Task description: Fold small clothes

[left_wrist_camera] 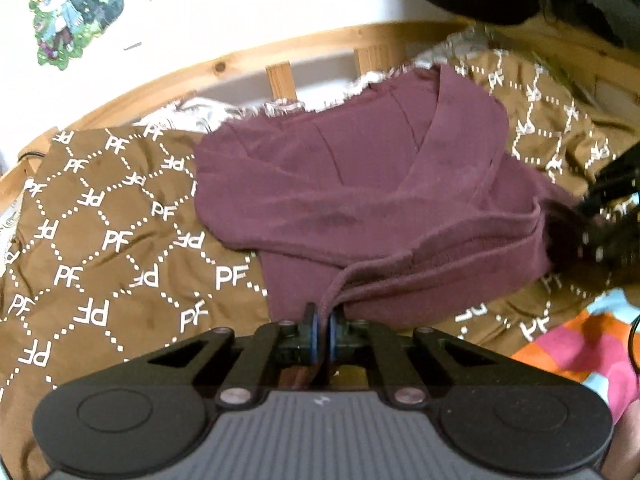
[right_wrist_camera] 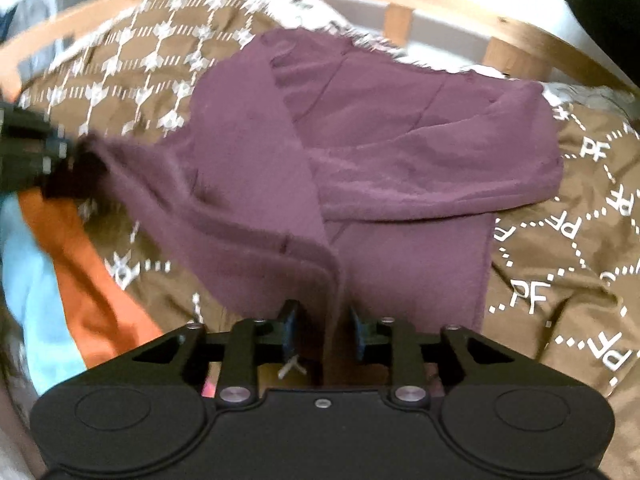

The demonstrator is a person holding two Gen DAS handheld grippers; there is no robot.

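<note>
A: What was seen spread out, and on what?

B: A maroon garment (left_wrist_camera: 360, 184) of soft, fleecy knit was laid partly folded on a brown bedspread (left_wrist_camera: 100, 240). The bedspread was smooth and slightly shiny, printed with white "PF" letters joined by dotted diamond lines. A curved wooden bed frame (left_wrist_camera: 280, 76) with upright slats was seen behind it, against a white wall.

A: How was the left gripper (left_wrist_camera: 323, 322) found?

B: Its jaws were brought together on a thin rolled edge of the maroon fabric, which was drawn up from the near hem into a cord-like twist. Blue pads (left_wrist_camera: 316, 332) were seen pressed on that fold, with no gap left between them.

A: And the right gripper (right_wrist_camera: 322, 330)?

B: Its jaws were held apart. A thick ridge of the same garment was seen running down between them, but the pads were not pressed against it; a gap was visible on the left side at least. Whether the cloth was brushed by the right-hand pad could not be told.

A: Was anything else noted?

B: A stitched seam was seen along the garment's straight lower edge, and a diagonal fold across its middle. Orange and pale blue fabric (right_wrist_camera: 72, 264) was seen at the bedspread's near corner. A frayed white fringe (left_wrist_camera: 280, 106) was seen at the far edge of the bedspread.
</note>
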